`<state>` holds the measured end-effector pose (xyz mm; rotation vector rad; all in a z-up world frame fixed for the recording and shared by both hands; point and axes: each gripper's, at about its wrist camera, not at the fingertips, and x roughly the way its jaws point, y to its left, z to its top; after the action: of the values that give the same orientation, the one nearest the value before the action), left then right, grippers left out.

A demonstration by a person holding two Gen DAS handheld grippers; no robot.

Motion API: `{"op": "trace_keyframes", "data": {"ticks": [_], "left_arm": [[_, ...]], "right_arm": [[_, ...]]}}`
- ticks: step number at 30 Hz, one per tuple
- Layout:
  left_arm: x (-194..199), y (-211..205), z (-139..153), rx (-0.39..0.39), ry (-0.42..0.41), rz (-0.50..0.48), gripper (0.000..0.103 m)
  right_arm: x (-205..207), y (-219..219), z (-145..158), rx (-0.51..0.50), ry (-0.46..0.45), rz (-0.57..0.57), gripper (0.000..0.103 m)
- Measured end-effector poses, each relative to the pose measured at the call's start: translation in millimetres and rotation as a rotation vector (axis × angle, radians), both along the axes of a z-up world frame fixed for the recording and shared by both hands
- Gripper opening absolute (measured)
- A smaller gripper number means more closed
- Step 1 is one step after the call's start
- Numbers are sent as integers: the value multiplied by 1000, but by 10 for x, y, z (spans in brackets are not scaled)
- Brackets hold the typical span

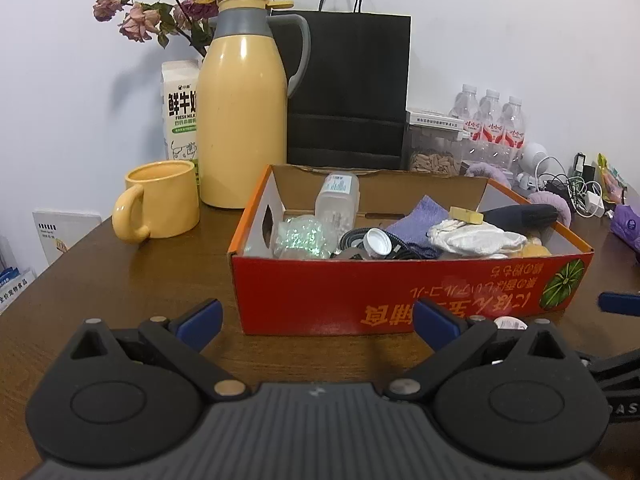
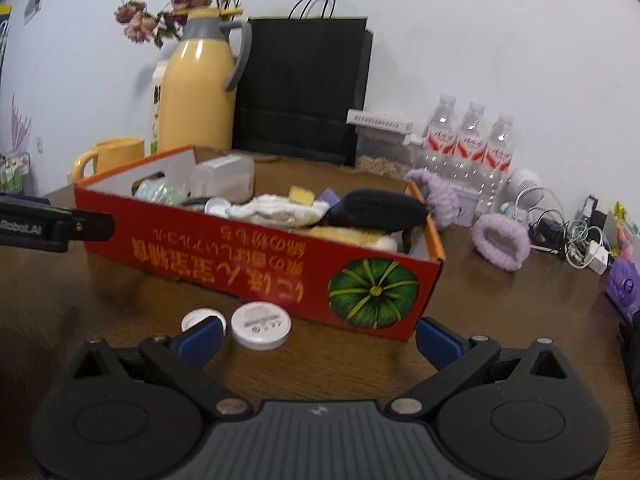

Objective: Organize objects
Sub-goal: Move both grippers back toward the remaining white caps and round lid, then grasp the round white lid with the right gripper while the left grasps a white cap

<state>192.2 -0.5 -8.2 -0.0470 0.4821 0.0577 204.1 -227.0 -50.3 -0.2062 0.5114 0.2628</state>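
A red cardboard box full of small items stands on the brown table: a clear plastic jar, a white cloth, a purple cloth, a white cap and a dark pouch. My left gripper is open, just in front of the box, nothing between its fingers. My right gripper is open too, before the box's right corner. A round white tin and a smaller white lid lie on the table by its left finger.
Behind the box stand a yellow thermos jug, a yellow mug, a milk carton, dried roses and a black paper bag. Water bottles, purple fluffy headbands and tangled chargers crowd the right side.
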Motion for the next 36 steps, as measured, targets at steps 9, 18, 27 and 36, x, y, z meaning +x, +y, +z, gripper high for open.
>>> {"op": "trace_keyframes", "data": {"ticks": [9, 18, 27, 36], "left_arm": [[-5, 48, 8, -25, 29, -2, 103], [23, 46, -18, -28, 49, -7, 103], [65, -24, -93, -3, 73, -8, 103], [78, -292, -145, 3, 118, -105, 103]], "right_arm": [[256, 32, -101, 104, 173, 42, 78], [310, 201, -83, 110, 153, 73, 38], [97, 162, 50, 123, 11, 76, 38], [-30, -34, 172, 158, -56, 52, 38]]}}
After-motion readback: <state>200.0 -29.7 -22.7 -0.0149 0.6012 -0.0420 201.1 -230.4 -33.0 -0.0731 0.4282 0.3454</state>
